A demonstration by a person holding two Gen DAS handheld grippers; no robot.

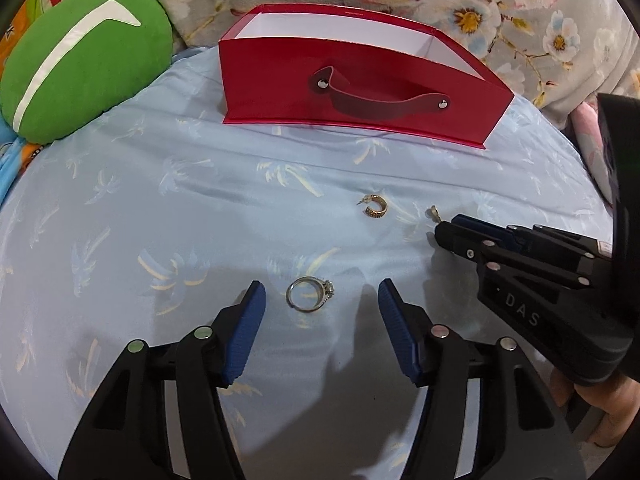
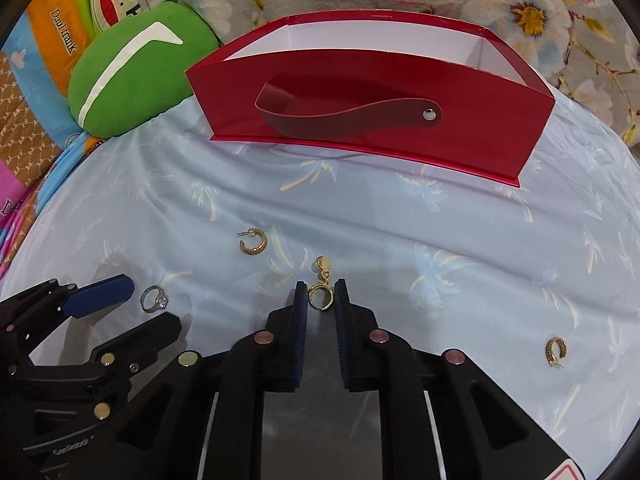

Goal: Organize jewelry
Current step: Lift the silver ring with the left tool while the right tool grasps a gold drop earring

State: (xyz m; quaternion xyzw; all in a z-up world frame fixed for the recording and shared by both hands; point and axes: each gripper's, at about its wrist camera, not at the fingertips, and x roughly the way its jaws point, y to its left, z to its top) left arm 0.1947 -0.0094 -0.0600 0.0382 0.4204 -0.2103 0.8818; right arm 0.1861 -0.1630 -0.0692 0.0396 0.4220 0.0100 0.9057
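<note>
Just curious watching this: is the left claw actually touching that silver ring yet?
Apart. In the left wrist view, the silver ring lies on the blue sheet between the open left gripper's fingers, with sheet visible on both sides.

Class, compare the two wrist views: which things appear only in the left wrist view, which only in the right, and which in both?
Only the left wrist view shows both snaps of the red box handle. Only the right wrist view shows a gold hoop earring lying far right, and the drop earring whole between the right tongs. Both show the silver ring, the C-shaped earring and the green cushion.
</note>
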